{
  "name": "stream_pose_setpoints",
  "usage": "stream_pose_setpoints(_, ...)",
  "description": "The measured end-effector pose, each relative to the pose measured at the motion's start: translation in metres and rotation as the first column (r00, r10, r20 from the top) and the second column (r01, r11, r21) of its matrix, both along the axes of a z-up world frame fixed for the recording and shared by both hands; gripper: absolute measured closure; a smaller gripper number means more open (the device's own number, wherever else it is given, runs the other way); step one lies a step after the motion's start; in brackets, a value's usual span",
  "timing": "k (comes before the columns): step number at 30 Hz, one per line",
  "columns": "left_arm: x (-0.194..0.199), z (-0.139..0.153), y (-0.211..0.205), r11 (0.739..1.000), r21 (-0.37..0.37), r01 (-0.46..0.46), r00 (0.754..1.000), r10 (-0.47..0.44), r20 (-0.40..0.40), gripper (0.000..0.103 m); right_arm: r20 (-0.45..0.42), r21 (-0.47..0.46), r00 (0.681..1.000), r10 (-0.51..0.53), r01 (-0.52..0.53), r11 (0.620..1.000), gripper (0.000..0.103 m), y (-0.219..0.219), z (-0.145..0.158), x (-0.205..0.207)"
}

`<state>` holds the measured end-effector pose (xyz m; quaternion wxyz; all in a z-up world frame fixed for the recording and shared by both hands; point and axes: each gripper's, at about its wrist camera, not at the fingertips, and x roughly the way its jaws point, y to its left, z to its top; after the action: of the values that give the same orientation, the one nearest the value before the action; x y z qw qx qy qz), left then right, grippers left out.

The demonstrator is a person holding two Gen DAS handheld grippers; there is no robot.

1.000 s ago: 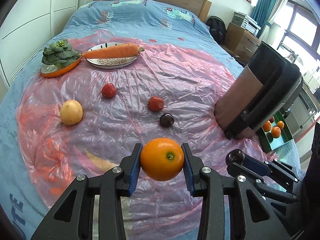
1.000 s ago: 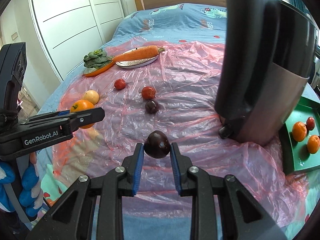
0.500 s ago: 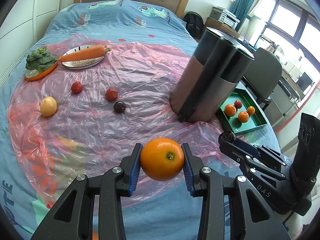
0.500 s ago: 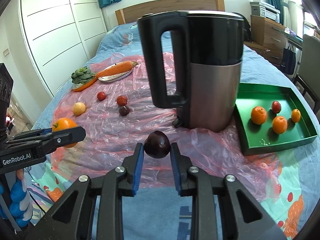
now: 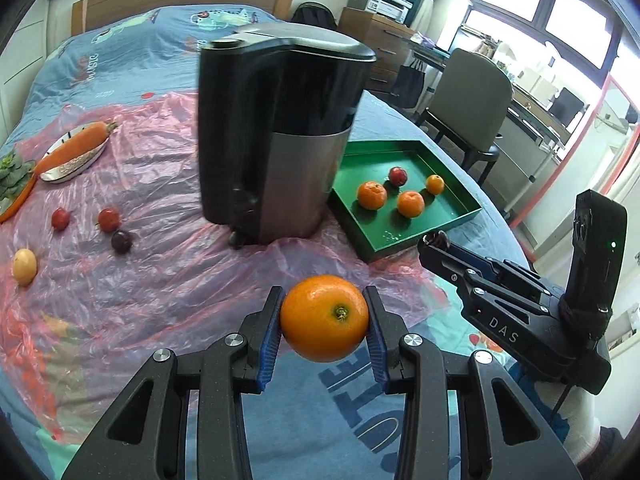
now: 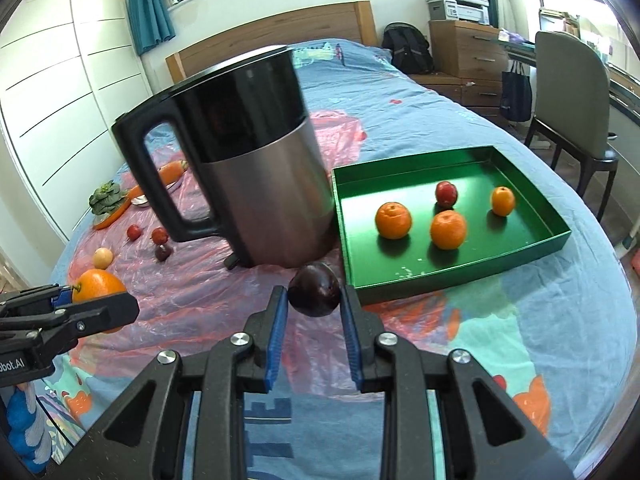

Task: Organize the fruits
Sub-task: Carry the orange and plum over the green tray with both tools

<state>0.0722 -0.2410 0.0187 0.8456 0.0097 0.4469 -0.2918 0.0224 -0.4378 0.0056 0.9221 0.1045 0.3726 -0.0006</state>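
My left gripper (image 5: pixel 324 320) is shut on a large orange (image 5: pixel 325 318), held above the near edge of the bed. My right gripper (image 6: pixel 314 298) is shut on a dark plum (image 6: pixel 315 289), just in front of the near left corner of the green tray (image 6: pixel 404 280). The tray (image 5: pixel 384 244) holds several small fruits, among them two oranges (image 6: pixel 393 220) (image 6: pixel 448 229) and a red plum (image 6: pixel 446 193). Loose fruits lie on the pink plastic sheet at the left: two red ones (image 5: pixel 109 218) (image 5: pixel 60 217), a dark plum (image 5: pixel 121 241) and a yellow one (image 5: pixel 25 266).
A tall black and steel kettle (image 6: pixel 260 184) stands on the sheet, just left of the tray. A plate with a carrot (image 5: pixel 76 150) and a dish of greens (image 5: pixel 14 180) sit far left. A chair (image 6: pixel 572 96) stands beyond the bed's right edge.
Both grippers have swung right with their fruits; the kettle and green tray now fill the middle of both views. The right gripper is closer to the tray.
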Motion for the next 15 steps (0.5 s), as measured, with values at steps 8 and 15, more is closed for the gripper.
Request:
stream_pose_setpoints(8, 0.016, -0.001, -0.082, 0.993, 0.034, 0.117, 0.993, -0.117, 0.0, 0.07, 0.027, 0.025, 0.995, -0.101, 0.1, 0.995, 0.066, -0.073, -0.007, 0.011)
stream_pose_setpoints(15, 0.053, -0.008, -0.15, 0.983, 0.066, 0.173, 0.985, -0.174, 0.015, 0.07, 0.033, 0.024, 0.987, -0.157, 0.156, 0.987, 0.067, -0.128, -0.021, 0.04)
